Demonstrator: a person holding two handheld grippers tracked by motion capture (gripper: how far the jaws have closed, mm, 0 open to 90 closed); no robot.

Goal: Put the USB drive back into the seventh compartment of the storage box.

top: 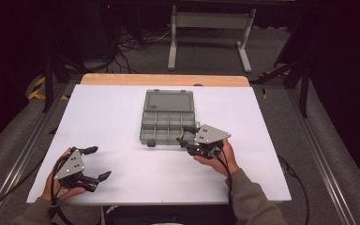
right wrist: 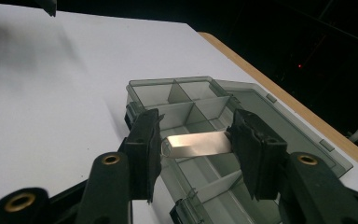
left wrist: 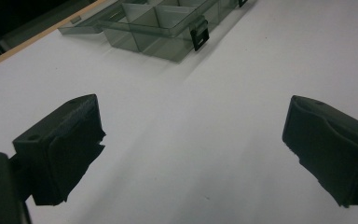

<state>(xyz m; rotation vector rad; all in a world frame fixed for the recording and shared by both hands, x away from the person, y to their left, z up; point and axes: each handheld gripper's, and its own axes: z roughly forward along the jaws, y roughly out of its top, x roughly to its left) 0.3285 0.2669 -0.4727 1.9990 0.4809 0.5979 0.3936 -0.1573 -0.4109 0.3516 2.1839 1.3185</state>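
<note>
A clear grey compartment box [top: 155, 123] lies open at the table's middle, with its lid [top: 168, 101] folded back flat. My right gripper [top: 186, 135] hovers at the box's near right corner. In the right gripper view that gripper [right wrist: 196, 140] is shut on a flat silver metal piece [right wrist: 198, 143], gripped end to end between the pads above the compartments [right wrist: 186, 95]. My left gripper [top: 101, 162] rests near the table's front left, wide open with nothing in it. In the left gripper view its jaws [left wrist: 193, 140] frame bare white table, and the box [left wrist: 158, 28] lies farther off.
The white table top [top: 122, 117] has a wooden strip [top: 164, 79] along its far edge. Dark floor, cables and a grey metal frame [top: 211, 28] lie beyond. The compartments seen in both gripper views look empty.
</note>
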